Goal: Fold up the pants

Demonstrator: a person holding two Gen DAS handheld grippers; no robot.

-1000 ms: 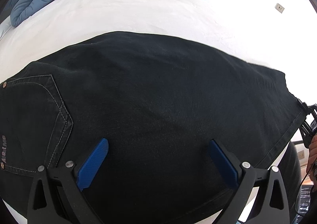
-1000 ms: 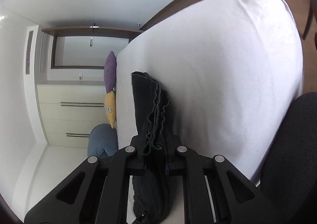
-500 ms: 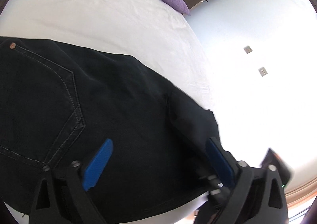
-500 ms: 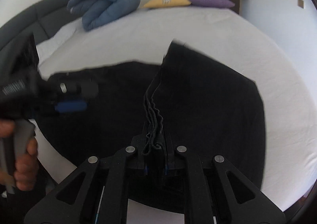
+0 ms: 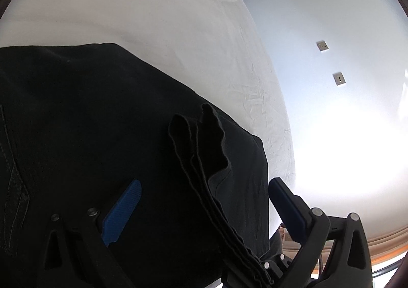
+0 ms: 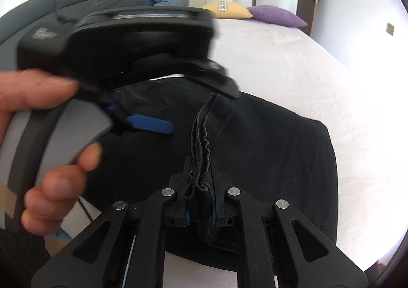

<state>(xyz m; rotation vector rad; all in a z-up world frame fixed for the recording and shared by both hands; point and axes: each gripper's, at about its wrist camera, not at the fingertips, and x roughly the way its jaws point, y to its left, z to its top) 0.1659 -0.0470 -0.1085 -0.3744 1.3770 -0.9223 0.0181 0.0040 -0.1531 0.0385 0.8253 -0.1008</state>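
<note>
The pants (image 6: 267, 140) lie dark and flat across the near part of the bed (image 6: 293, 58), their long axis running along the bed's near edge, with the pocket end toward the left in the left wrist view. The right gripper (image 6: 201, 201) has its jaws closed tight on a bunched stack of hem layers (image 6: 201, 140), raised over the spread cloth so the doubled part points toward the middle of the garment. In the left wrist view that same bundle (image 5: 204, 160) stands between the wide-open blue pads (image 5: 122, 211) of the left gripper (image 5: 201, 206), which grips nothing. So the left gripper is the nearer free tool, just beside the held hem and over the cloth.

The coming move likely turns on this: the hem must travel along the pants' length toward the waist end, and the left jaws sit right in that path or are placed to take a share of the edge. Which is meant, I cannot tell.

Beyond the pants the bed is bare white sheet up to the purple pillow (image 6: 278, 15) and yellow pillow (image 6: 227, 8) at its far edge, so there is ample room forward. The near edge is close; cloth seems to reach or overhang it there.
</note>
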